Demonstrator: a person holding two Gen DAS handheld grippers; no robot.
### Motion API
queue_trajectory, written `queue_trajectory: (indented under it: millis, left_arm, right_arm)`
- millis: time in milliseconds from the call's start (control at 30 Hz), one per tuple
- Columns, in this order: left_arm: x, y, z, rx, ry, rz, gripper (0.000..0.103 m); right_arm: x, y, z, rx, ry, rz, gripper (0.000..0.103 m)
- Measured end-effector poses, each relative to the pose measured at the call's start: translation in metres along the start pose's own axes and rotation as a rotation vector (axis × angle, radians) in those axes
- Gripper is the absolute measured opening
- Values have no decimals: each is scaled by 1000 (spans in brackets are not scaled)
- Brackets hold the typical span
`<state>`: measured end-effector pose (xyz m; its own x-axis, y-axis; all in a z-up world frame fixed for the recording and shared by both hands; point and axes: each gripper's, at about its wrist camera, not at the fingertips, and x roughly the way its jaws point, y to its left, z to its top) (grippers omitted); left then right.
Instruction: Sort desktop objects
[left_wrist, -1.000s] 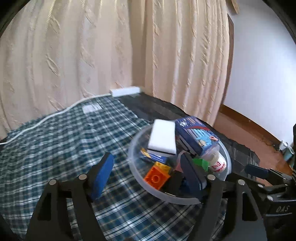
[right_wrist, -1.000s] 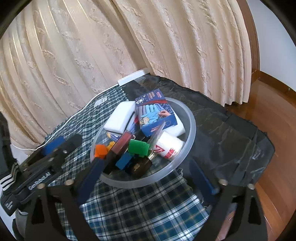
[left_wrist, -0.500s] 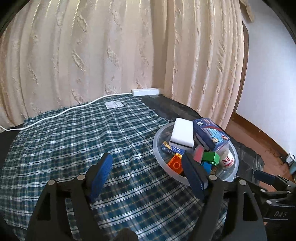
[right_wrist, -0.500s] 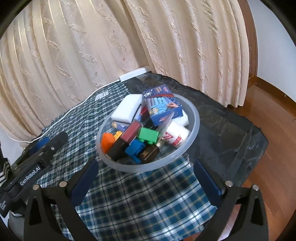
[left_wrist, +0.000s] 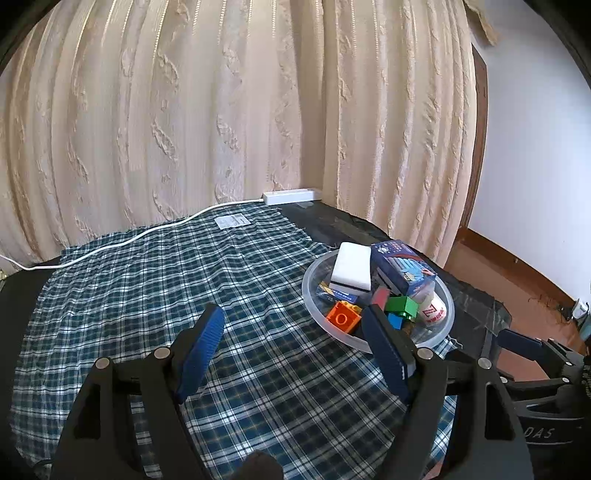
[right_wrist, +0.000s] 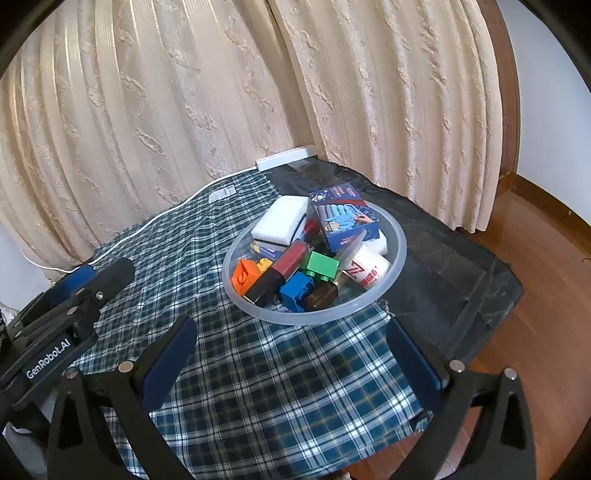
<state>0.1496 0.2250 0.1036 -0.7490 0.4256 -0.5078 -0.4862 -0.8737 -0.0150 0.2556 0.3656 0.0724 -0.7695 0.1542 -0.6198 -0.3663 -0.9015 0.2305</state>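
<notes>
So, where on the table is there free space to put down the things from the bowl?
The plaid cloth is bare between the white cable and the bowl, also in front of the bowl. The black cover beside it is bare too. Only the bowl itself is crowded.

1. bowl (right_wrist: 399, 254): translucent plastic, smooth, faint sheen on rim.
2. checked cloth (right_wrist: 280, 373): woven fabric, matt, frayed at the edge.
3. black sheet (right_wrist: 454, 266) over the surface: creased, slightly glossy.
4. toy bricks (right_wrist: 319, 264): hard, shiny plastic.
5. white sponge block (right_wrist: 280, 218): matt, foam-like.
6. blue box (right_wrist: 345, 216): printed glossy card.
7. curtain (left_wrist: 221, 110): textured cloth, rough raised pattern.
8. floor (right_wrist: 535, 295): polished wood.
9. right hand-held gripper (right_wrist: 299, 354): matt black plastic, ribbed blue pads (right_wrist: 168, 363).
</notes>
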Motion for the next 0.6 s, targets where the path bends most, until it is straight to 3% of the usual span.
queue_trajectory:
  millis: [600]
  left_arm:
    - [27,-6,-15,16,120,11,80]
  right_arm:
    - [18,-7,-12,7,47,-3,103]
